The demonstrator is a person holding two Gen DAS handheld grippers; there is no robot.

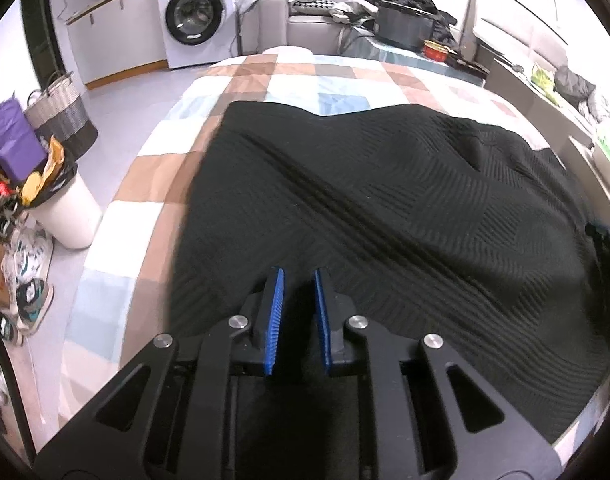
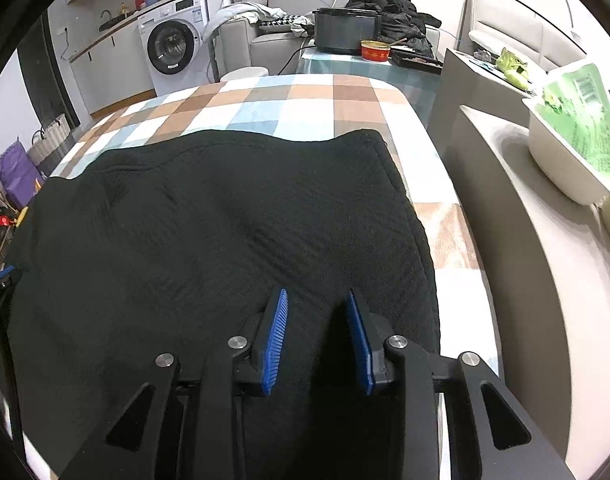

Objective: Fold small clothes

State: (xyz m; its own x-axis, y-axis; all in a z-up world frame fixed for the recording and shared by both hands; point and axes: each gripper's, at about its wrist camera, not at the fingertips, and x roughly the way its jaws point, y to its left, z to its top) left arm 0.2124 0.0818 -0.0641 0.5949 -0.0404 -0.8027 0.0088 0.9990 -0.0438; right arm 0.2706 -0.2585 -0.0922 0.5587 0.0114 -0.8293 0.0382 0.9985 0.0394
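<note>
A black ribbed knit garment [image 1: 385, 208] lies spread on the checked tablecloth [image 1: 289, 80], with soft humps and diagonal creases. My left gripper [image 1: 299, 276] is over its near left part, blue pads a narrow gap apart, with black cloth between them; whether it pinches the cloth is unclear. In the right wrist view the same garment [image 2: 225, 232] covers the checked cloth [image 2: 289, 100]. My right gripper [image 2: 317, 298] is open over the garment's near right part, close to its right hem. The tip of the other gripper shows at the far right of the left wrist view.
A white bin [image 1: 65, 216], woven basket [image 1: 61, 116], shoes and clutter stand on the floor at left. A washing machine [image 1: 195, 16] and sofa are behind. A dark box [image 2: 347, 30] and red bowl [image 2: 375, 50] sit on the far table. A white tub [image 2: 573, 152] rests on a curved ledge at right.
</note>
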